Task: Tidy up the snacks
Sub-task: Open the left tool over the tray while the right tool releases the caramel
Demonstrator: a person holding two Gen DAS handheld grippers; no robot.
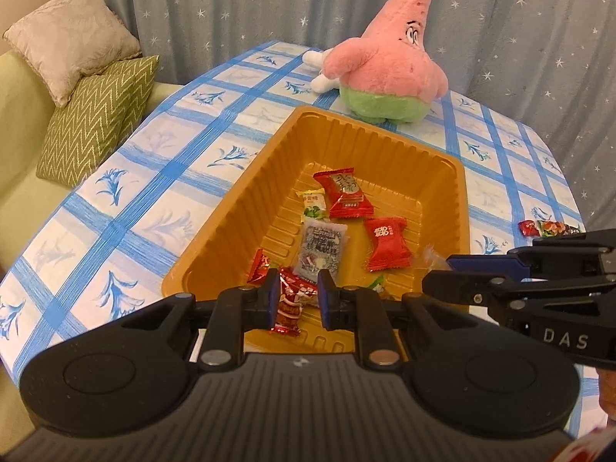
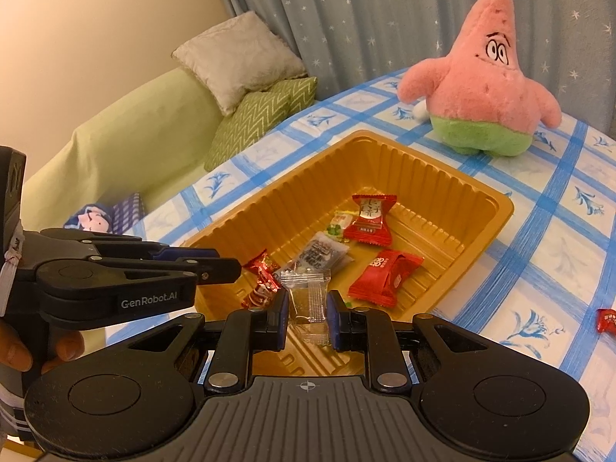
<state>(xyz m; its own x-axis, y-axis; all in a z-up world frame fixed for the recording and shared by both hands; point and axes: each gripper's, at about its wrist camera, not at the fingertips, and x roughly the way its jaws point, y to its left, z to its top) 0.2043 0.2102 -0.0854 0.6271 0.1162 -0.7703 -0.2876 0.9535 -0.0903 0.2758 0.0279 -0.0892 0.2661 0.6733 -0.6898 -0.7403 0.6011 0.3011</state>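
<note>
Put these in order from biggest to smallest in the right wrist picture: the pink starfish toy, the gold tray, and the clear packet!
1. gold tray
2. pink starfish toy
3. clear packet; it looks smallest even though it is nearest the camera.

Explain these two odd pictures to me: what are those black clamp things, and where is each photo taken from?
They are hand-held tongs, one per hand; no robot. A camera on each looks along its fingers. The left view shows the left tongs pinching a red snack packet. The right view shows the right tongs pinching a clear packet. Both hang over a golden tray already holding snacks, on a blue-checked tablecloth. A pink plush star stands behind; two more snacks lie outside the tray.
</note>
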